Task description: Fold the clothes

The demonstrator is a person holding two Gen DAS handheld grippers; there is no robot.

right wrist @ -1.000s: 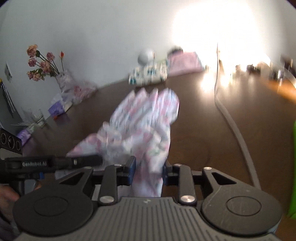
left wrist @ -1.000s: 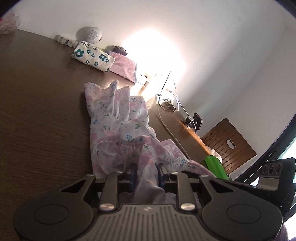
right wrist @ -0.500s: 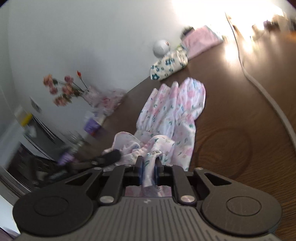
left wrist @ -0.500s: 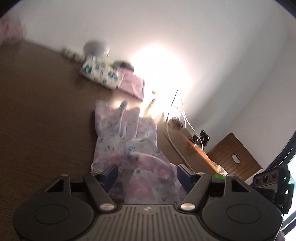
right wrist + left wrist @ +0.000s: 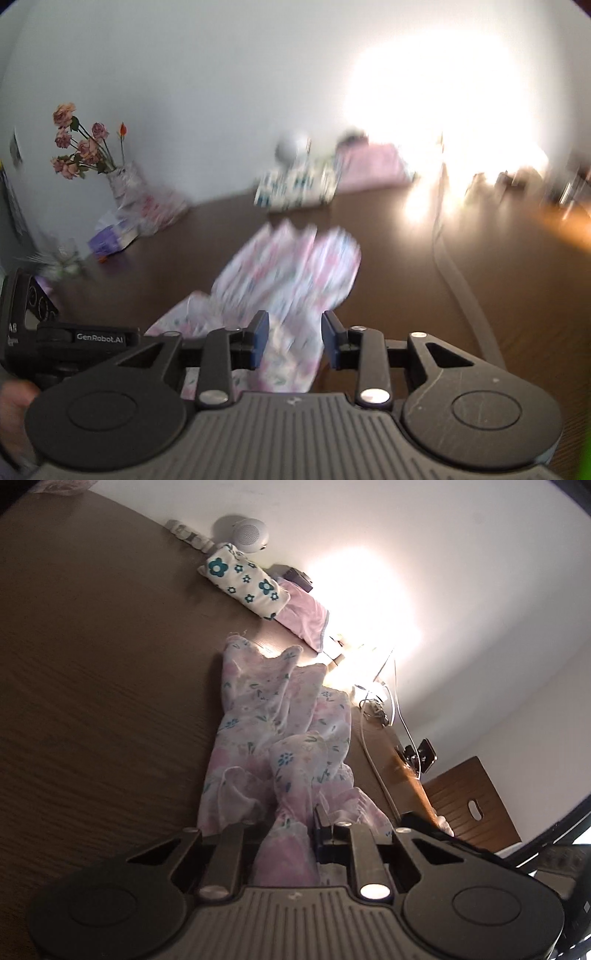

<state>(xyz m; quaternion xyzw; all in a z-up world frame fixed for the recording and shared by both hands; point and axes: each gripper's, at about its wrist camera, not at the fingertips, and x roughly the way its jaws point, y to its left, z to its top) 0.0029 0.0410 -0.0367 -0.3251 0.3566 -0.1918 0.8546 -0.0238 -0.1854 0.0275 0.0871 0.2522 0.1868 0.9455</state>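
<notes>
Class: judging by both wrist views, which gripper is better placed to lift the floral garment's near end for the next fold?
Probably left: the left gripper looks shut on the floral garment; the right gripper stands open.

Blown-out glare floods the far wall (image 5: pixel 369 602) in both views; the dark table (image 5: pixel 92 701) stays dim. Right wrist view smears with motion blur; fisheye edges curve, vignetted.

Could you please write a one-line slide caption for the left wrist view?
Left tool pinching the near end of a floral garment stretched along a dark wooden table, folded clothes stacked by the wall.
</notes>
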